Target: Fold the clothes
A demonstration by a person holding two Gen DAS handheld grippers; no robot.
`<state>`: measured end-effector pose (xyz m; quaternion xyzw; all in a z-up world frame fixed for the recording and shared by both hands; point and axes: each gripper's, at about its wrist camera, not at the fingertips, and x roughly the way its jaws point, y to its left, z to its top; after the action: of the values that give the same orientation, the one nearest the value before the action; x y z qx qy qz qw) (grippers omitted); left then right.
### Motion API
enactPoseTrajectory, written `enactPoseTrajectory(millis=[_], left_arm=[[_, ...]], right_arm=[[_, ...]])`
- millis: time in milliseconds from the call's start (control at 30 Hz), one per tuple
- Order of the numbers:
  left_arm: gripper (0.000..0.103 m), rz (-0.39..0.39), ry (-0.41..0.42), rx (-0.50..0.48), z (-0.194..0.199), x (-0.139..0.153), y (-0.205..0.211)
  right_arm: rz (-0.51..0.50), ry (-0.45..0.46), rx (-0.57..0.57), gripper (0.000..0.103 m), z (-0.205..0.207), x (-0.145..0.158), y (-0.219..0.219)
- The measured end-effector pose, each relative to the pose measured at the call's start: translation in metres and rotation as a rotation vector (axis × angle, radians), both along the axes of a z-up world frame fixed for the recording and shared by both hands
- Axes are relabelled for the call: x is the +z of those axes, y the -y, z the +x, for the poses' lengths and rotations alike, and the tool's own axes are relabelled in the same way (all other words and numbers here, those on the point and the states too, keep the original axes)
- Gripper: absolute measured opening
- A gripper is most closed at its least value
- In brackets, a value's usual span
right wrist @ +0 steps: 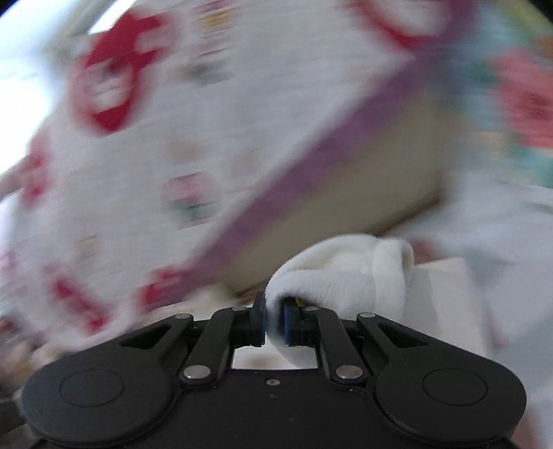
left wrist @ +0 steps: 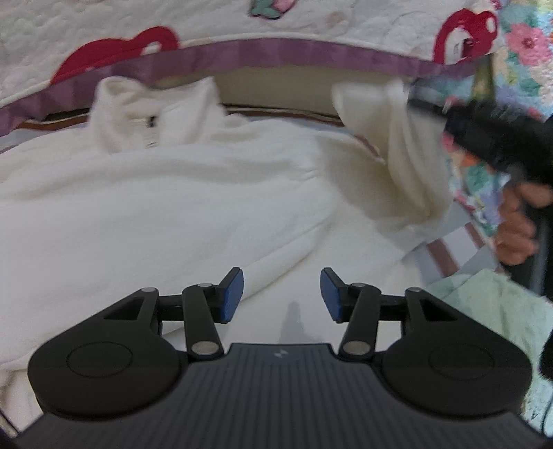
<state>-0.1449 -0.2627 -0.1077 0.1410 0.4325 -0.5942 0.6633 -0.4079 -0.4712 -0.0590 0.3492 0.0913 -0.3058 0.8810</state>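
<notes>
We see a white quilt (left wrist: 207, 20) with red printed shapes and a purple border band across the top of the left wrist view; the same quilt fills the upper left of the right wrist view, heavily blurred. Below its edge lies the task's thing — a white fleece garment (left wrist: 155, 214), spread over the bed surface and occupying most of the left wrist view. Its collar end sits bunched up against the purple band, and a small zipper part shows there.

At the right of that view, one sleeve (left wrist: 404, 145) of the garment is raised off the bed. A floral cloth (left wrist: 525, 45) stands behind the sleeve, and a pale green cloth (left wrist: 490, 304) lies at the lower right, beside the garment.

The left gripper (left wrist: 281, 293) hovers over the near hem of the garment with its blue pads spread wide, gripping nothing. We cannot tell whether the pads touch the fabric.

The right gripper (right wrist: 274, 321) has its pads pressed together on the sleeve cuff — a fold of white fleece passes between them. A hand (left wrist: 515, 221) holds that gripper's handle at the right edge.
</notes>
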Motion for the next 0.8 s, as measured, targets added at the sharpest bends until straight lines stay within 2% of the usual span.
enactPoseTrajectory(millis=[100, 200, 233, 300, 400, 433, 500, 600, 667, 700, 800], left_arm=[[0.049, 0.013, 0.029, 0.045, 0.019, 0.000, -0.013], [0.050, 0.025, 0.005, 0.122, 0.041, -0.007, -0.025], [0.050, 0.032, -0.009, 0.152, 0.048, -0.011, -0.029], [0.050, 0.041, -0.037, 0.204, 0.058, -0.020, -0.034], [0.050, 0.045, -0.029, 0.226, 0.059, -0.028, -0.039], [0.050, 0.040, -0.027, 0.224, 0.059, -0.030, -0.041], [0.050, 0.017, -0.028, 0.211, 0.059, -0.031, -0.042], [0.058, -0.043, -0.008, 0.146, 0.055, -0.028, -0.038], [0.071, -0.058, 0.014, 0.070, 0.051, -0.027, -0.027], [0.071, -0.050, 0.025, 0.025, 0.048, -0.028, -0.020], [0.071, -0.017, 0.001, 0.006, 0.048, -0.026, 0.009]], right_arm=[[-0.032, 0.044, 0.184, 0.012, 0.045, 0.020, -0.024], [-0.028, 0.024, 0.308, 0.013, 0.087, 0.020, -0.048], [-0.020, -0.002, 0.347, 0.015, 0.103, 0.013, -0.054], [0.020, -0.123, 0.397, 0.018, 0.135, -0.016, -0.067], [0.020, -0.290, 0.428, 0.020, 0.152, -0.047, -0.085], [0.007, -0.328, 0.431, 0.022, 0.151, -0.054, -0.091], [-0.039, -0.362, 0.409, 0.045, 0.130, -0.054, -0.099], [-0.099, -0.452, 0.355, 0.048, 0.098, -0.052, -0.102], [-0.133, -0.540, 0.308, 0.048, 0.076, -0.050, -0.098], [-0.150, -0.583, 0.284, 0.048, 0.066, -0.049, -0.097], [-0.189, -0.694, 0.209, 0.048, 0.035, -0.047, -0.091]])
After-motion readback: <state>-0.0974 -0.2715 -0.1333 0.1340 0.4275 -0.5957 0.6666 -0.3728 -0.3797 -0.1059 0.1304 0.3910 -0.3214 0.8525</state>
